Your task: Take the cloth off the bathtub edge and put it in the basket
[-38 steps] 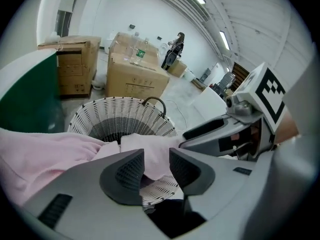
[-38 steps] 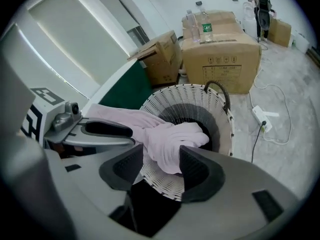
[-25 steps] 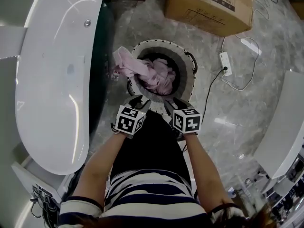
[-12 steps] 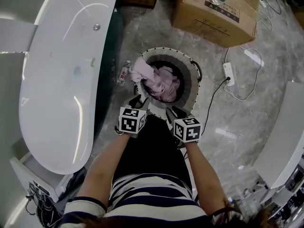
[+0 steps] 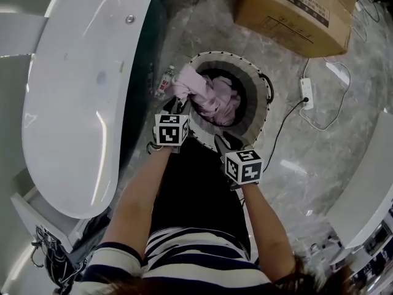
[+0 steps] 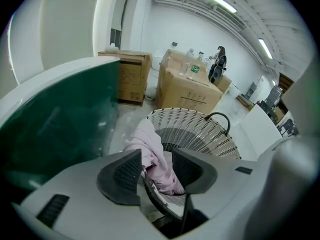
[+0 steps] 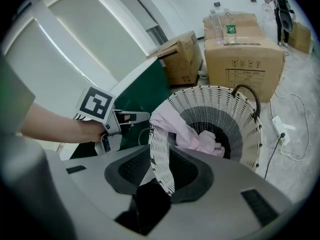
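While the left tongs (image 6: 156, 160) are opening, with a fold of the pink cloth (image 6: 150, 146) and the near rim of the basket (image 7: 250, 134) between their pads, the right tongs (image 7: 159, 171) are clamped on that woven rim on the person's side; the cloth lies mostly inside the basket, one end heaped over the rim nearest the bathtub (image 5: 67, 91); the basket stands on the floor just beside the bathtub; a cardboard box (image 5: 295, 11) sits beyond it.
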A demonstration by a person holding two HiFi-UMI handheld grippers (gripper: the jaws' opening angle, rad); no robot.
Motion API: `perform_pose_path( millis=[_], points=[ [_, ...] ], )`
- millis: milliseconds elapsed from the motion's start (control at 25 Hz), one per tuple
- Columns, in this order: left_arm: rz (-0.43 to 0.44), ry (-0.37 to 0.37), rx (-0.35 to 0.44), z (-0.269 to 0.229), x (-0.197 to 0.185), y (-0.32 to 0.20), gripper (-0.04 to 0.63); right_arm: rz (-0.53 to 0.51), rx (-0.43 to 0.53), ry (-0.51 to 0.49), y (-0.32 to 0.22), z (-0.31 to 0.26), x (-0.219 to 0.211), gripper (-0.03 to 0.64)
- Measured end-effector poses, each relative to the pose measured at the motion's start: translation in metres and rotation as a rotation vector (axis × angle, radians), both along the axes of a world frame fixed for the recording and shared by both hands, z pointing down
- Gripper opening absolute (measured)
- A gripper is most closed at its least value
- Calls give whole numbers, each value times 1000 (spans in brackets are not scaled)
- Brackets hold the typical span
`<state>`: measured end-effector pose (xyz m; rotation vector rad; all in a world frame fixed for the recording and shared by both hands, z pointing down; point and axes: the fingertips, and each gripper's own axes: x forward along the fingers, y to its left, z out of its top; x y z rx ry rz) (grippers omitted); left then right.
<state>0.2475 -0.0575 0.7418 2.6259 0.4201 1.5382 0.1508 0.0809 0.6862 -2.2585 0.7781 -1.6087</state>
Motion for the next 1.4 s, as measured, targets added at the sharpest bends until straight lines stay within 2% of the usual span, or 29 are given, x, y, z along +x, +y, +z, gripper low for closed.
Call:
perform_pose_path(
  millis=[360,480,560,640,800,960,1200,1400],
  points=[
    [-39,-77,75,55,35,-17,221,-6,-22,-21,18,19,2,123],
    [-49,-136,93,70,39,-21,221,7,-24,-19,24,20,5,120],
    [-86,-177,108,75,40,-26,204,19,-23,-14,26,21,7,115],
    [-107,-194,140,75,40,-30,137,33,-21,-13,27,21,7,114],
    [-65,-195,199,69,39,-31,96,49,-10,-5,24,17,10,109],
    [-42,-197,221,59,37,-27,65,71,-5,7,24,12,15,103],
    [59,-159,204,39,29,-3,51,121,-6,13,31,4,18,98],
    [175,-121,153,20,17,29,49,154,-12,13,38,-2,13,98]
  ],
)
